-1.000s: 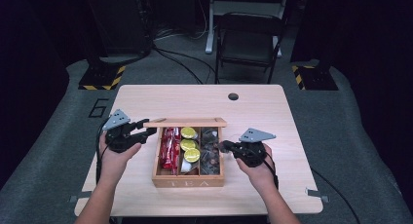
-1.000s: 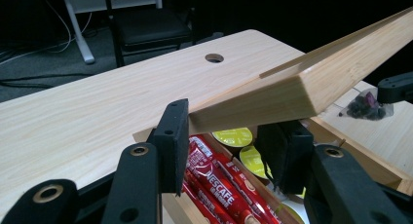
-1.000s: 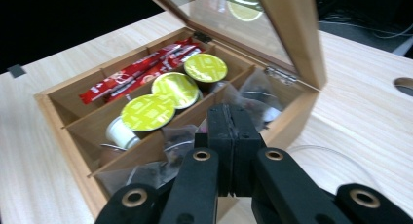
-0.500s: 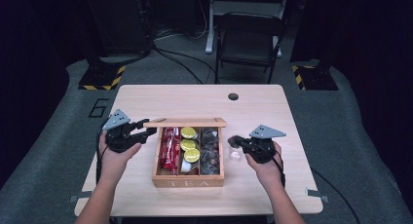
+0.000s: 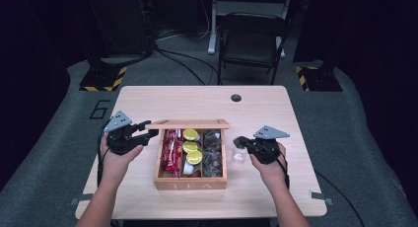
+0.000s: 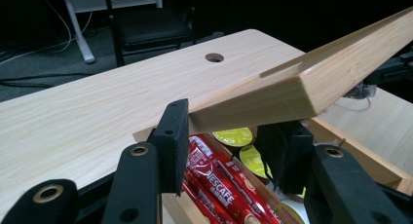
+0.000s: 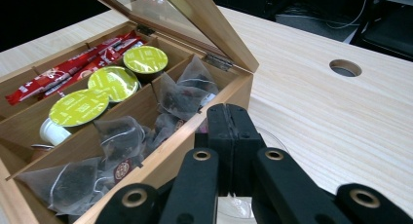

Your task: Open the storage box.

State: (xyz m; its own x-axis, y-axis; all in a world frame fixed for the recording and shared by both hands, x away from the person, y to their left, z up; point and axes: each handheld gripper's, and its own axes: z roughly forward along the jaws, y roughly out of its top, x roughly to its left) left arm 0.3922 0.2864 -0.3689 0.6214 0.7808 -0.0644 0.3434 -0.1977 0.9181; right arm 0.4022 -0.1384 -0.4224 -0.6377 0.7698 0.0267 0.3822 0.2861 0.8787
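high view: wooden tea box [image 5: 190, 180] sits mid-desk [image 5: 197, 101], lid [image 5: 187, 124] raised along its far edge. three compartments: red sachets [image 5: 170, 150] on the left, green-topped capsules [image 5: 191, 147] in the middle, tea bags [image 5: 213, 153] on the right. my left gripper [image 5: 148, 134] is at the lid's left end; my left hand [image 5: 116, 160] is behind it. my right gripper [image 5: 237, 141] is just beside the box's right wall, over a small clear cup [image 5: 238, 155] on the desk. dark chair [image 5: 251, 39] beyond the desk, round hole [image 5: 236, 97] near its far edge.

left gripper view: my fingers [image 6: 173, 141] are spread to either side of the lid's [image 6: 302, 85] corner, left one touching its edge; i cannot tell whether the right one presses it. lid is tilted up over the sachets [image 6: 219, 180] and capsules [image 6: 234, 136].

right gripper view: my fingers [image 7: 229, 136] are pressed together with nothing visible between them, tips at the box's near wall [image 7: 160, 163]. clear cup [image 7: 238, 207] partly hidden beneath them. tea bags [image 7: 122, 136] fill the nearest compartment, capsules [image 7: 112, 80] the next, sachets [image 7: 68, 70] the farthest. glass-paned lid [image 7: 185, 14] leans back on its hinges.
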